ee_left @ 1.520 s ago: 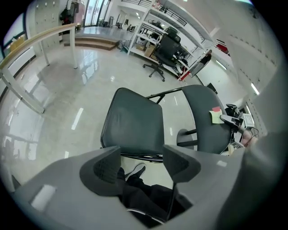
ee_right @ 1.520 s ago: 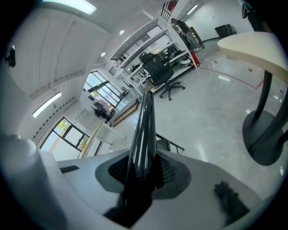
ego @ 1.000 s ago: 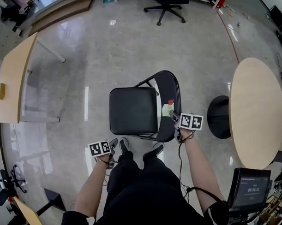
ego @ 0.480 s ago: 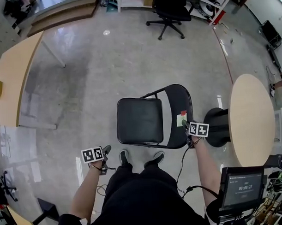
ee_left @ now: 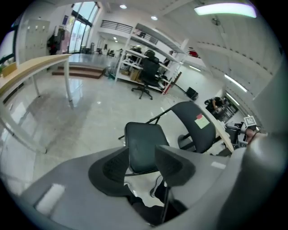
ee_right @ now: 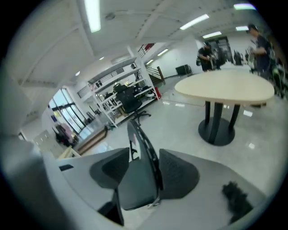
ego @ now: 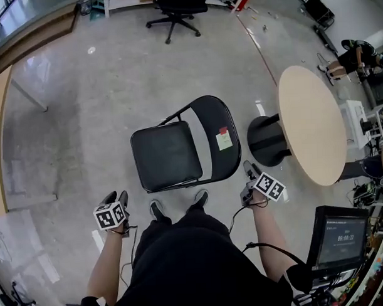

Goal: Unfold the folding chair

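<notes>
Head view: the folding chair (ego: 166, 155) stands unfolded on the floor (ego: 77, 122), seat level, just ahead of the person's feet (ego: 157, 210), with the round table (ego: 311, 132) to its right. The left gripper (ego: 116, 197) hangs well apart from it. The right gripper (ego: 247, 171) is near the backrest edge, not touching.

Left gripper view: the jaws, just now closing, stand apart with nothing between them, the chair (ee_left: 143, 137) beyond.

Right gripper view: the jaws, just now opening, are released and empty, the chair (ee_right: 137, 188) seen edge-on past them

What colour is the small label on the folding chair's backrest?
The label is pale green, a red piece beside it; clearest in the head view.
</notes>
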Motion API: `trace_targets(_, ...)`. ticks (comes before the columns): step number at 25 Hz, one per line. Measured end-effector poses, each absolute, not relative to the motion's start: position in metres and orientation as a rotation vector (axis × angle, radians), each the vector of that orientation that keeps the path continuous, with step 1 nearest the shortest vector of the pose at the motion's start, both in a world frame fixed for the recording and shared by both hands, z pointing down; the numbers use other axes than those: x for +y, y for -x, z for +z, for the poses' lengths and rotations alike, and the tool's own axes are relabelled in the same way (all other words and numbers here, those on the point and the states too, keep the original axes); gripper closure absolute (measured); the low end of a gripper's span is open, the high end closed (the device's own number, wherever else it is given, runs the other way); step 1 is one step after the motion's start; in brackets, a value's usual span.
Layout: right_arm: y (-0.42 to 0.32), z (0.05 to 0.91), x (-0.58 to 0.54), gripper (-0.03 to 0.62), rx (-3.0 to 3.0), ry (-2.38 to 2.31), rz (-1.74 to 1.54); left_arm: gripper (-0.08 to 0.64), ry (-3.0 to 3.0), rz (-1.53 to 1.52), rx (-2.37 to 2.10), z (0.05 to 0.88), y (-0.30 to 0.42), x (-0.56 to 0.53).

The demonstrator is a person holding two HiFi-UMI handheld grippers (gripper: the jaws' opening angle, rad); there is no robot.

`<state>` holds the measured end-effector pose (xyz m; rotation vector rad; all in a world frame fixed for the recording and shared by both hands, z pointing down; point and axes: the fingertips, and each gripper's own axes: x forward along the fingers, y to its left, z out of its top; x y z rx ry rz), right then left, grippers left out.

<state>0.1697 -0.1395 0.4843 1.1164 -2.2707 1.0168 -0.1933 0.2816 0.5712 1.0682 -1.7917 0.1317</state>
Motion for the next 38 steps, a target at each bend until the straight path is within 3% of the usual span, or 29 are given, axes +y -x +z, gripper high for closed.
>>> trace_targets(5,-0.115,0.472,-0.080,0.473,-2.399,-0.815,1.114,0.393,-1.359,0.142,-1.690,0.550,0.160,0.188)
trace_targets(7,-0.080,0.459,-0.060,0.539,-2.462,-0.669,1.069,0.431,-1.465,0.113,-1.661,0.528,0.143,0.153)
trace_targets(10,-0.039,0.435,-0.028,0.577,-2.554,-0.467,1.051,0.479,-1.581,0.020,-1.664,0.483,0.125,0.122)
trace_targets(14,-0.005,0.386,-0.008,0.584,-2.701,-0.317,0.981,0.555,-1.764,-0.129,-1.681,0.414,0.108,0.102)
trace_targets(25,0.007,0.291,0.011,0.586,-2.922,-0.102,0.457,0.555,-1.885,-0.138,-1.778,0.336,0.069,0.094)
trace_targets(38,-0.025,0.271,-0.016,0.586,-2.943,-0.093,0.367,0.555,-1.906,-0.096,-1.781,0.327,0.037,0.052)
